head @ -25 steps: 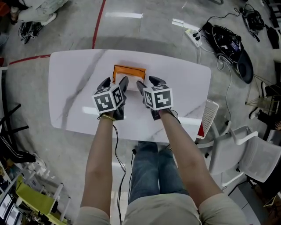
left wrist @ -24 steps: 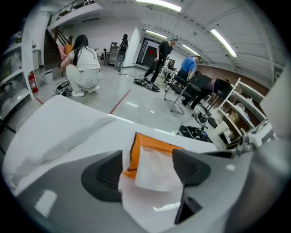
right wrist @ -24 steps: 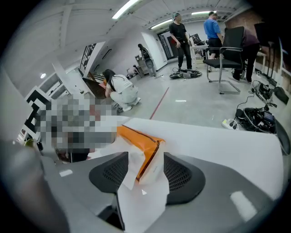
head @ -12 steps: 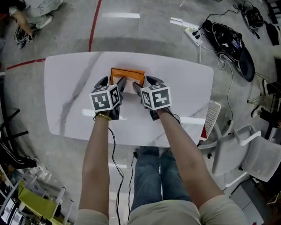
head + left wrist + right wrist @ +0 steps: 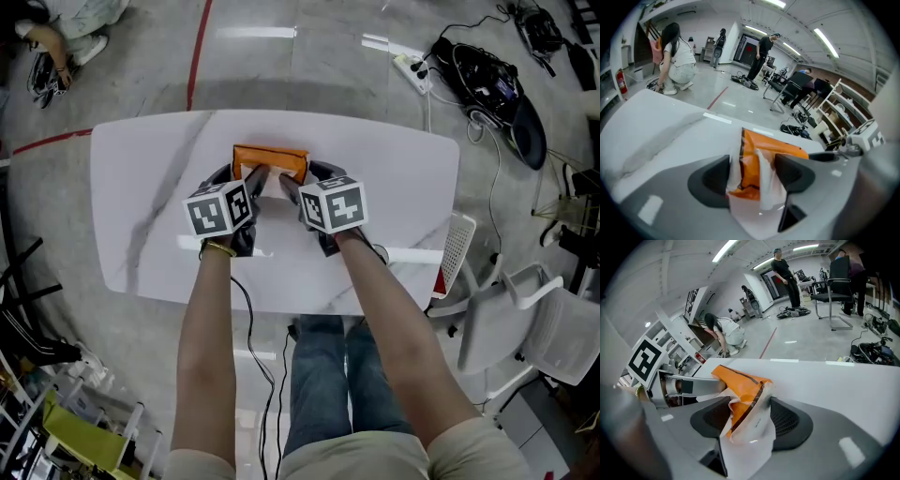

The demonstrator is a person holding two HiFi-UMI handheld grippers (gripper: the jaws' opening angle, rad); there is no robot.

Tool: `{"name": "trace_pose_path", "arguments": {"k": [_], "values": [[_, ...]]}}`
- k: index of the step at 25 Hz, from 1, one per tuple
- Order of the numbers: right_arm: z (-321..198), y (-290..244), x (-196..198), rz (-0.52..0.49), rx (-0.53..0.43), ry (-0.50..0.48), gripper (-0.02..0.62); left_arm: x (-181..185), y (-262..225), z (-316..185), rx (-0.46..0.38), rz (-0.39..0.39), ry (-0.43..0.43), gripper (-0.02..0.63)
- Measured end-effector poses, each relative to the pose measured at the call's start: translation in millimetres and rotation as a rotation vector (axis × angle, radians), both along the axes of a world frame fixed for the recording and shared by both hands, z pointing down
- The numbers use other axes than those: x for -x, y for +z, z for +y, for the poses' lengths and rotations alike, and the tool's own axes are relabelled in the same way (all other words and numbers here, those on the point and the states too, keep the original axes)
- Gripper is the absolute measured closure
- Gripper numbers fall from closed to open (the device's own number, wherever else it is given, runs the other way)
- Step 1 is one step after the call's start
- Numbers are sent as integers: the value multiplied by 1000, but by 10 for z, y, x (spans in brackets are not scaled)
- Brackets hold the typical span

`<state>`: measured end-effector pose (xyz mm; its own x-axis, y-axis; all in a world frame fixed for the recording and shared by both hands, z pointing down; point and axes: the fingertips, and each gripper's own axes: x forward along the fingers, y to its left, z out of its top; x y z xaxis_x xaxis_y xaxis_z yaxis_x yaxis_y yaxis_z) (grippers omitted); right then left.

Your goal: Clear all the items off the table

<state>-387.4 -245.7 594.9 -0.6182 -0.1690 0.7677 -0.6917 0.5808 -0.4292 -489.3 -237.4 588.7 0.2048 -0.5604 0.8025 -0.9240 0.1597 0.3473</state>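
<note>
Lowered: left gripper (image 5: 246, 175) and right gripper (image 5: 307, 176), onto orange bag (image 5: 272, 157) at mid table (image 5: 398, 187). Left jaws part-open astride its left end; right jaws just widened, right end between.

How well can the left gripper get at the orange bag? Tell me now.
Probably yes: the left gripper straddles one end of the orange bag on the table, jaws apart around it, and nothing stands in the way.

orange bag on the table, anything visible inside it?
Nothing visible. The orange bag lies on the white table. Its orange film is opaque, and only a pale sealed edge shows besides. Whatever it holds is covered by the film.
</note>
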Motion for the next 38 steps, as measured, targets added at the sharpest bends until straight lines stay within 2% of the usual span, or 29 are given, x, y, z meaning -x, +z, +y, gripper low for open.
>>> {"name": "trace_pose_path", "arguments": {"k": [4,7,12,19,30,38], "values": [[11,-46,-35,13,-27,34,352,1,-48,64,-19,-29,-27,362],[47,-102,-69,18,-35,43,377,-15,-90,168,-28,-22,-48,385],[78,-264,-116,25,-73,39,384,-73,-223,266,-55,-4,-95,388],[77,-531,-270,13,-114,50,385,-237,-473,298,-91,8,-118,388],[117,-897,-843,16,-159,97,385,-796,-822,296,-125,21,-70,388],[167,-1081,-1498,29,-179,159,385,-1438,-1003,283,-141,34,0,391]]}}
